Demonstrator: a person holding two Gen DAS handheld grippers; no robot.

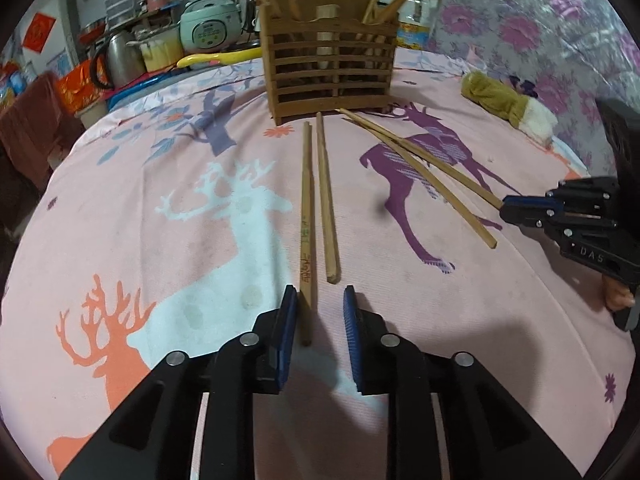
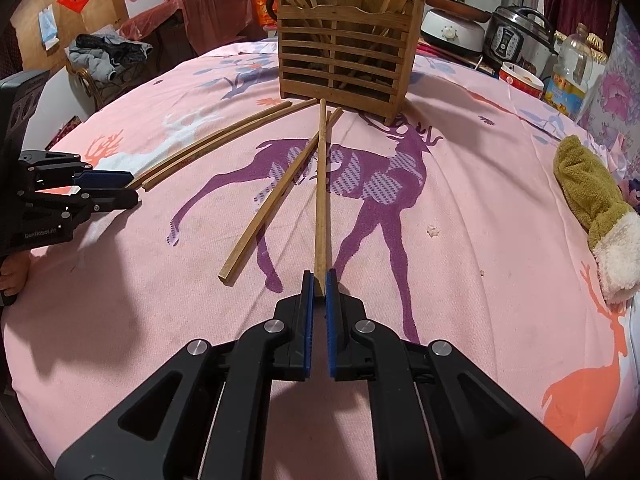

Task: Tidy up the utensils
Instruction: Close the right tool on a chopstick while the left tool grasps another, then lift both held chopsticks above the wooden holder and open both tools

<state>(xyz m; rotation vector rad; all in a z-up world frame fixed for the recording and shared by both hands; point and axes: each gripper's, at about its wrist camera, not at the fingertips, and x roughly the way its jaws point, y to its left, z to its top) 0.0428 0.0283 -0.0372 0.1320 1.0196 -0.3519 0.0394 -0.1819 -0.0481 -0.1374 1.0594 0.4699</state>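
Observation:
Four wooden chopsticks lie on the pink deer-print cloth [image 1: 160, 240] in front of a slatted wooden holder [image 1: 332, 72] [image 2: 348, 56] that has several chopsticks standing in it. My left gripper [image 1: 319, 294] [image 2: 135, 190] is open. One printed chopstick [image 1: 306, 220] runs between its pads, close against the left pad, with a wide gap to the right pad. A plain chopstick [image 1: 327, 200] ends just ahead of the gap. My right gripper [image 2: 319, 280] [image 1: 504, 206] is shut on the near end of a chopstick [image 2: 320, 184] [image 1: 424, 158]. Another chopstick [image 2: 280, 196] [image 1: 432, 188] lies crossed under it.
An olive and white plush mitten [image 1: 508, 104] [image 2: 596, 200] lies at the cloth's right edge. Beyond the far edge stand a rice cooker [image 1: 208, 24], a pressure cooker [image 2: 516, 36], an oil bottle [image 2: 572, 72] and a red bowl [image 2: 522, 78]. A hand [image 2: 12, 276] grips the left tool.

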